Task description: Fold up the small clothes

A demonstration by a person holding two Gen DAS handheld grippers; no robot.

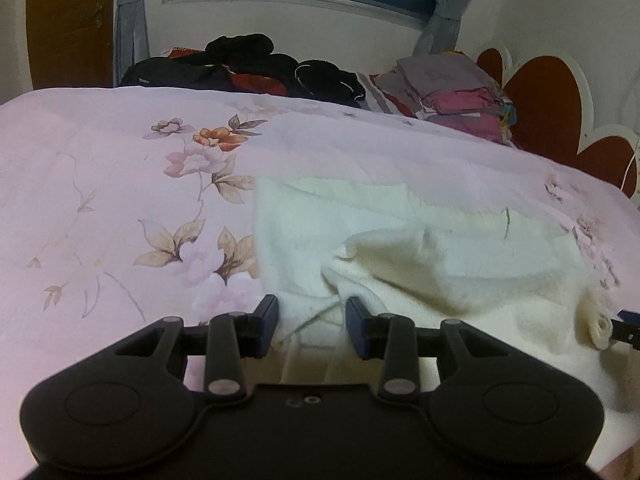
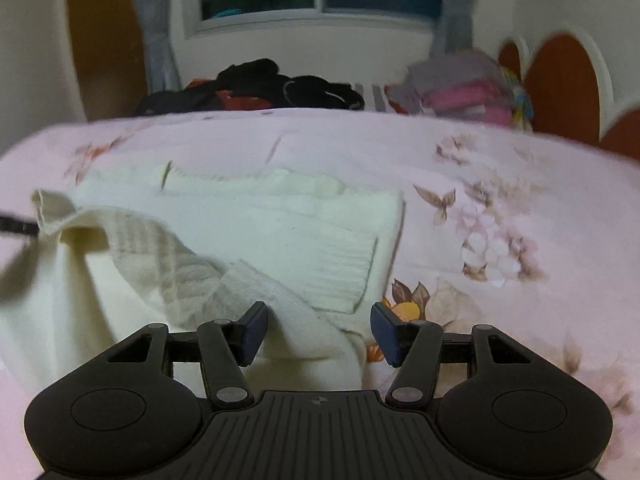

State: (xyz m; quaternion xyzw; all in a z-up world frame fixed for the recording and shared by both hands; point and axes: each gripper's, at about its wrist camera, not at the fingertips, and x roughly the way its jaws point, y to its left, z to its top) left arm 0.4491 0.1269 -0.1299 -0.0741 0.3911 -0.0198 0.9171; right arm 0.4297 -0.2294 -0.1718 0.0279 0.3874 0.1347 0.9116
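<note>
Two grippers over one cream knit sweater (image 1: 420, 248) on the pink floral bedspread (image 1: 120, 160), near its front edge. Left gripper (image 1: 312, 326): jaws apart at a moderate gap, bunched knit fabric sits between the pads but they aren't pressed onto it. Right gripper (image 2: 319, 332): jaws wide, a ribbed fold of the sweater (image 2: 280, 240) runs between the pads, no contact visible on the right pad. In the right wrist view a dark tip at the left frame edge meets a lifted corner of the knit (too blurred to tell if it's pinched). Sweater is partly folded, sleeve laid across the body. Far edge of the bed: dark clothes pile (image 1: 248, 64) left, folded stack of grey and pink garments (image 1: 452, 92) right, by the red headboard (image 1: 552, 108).
</note>
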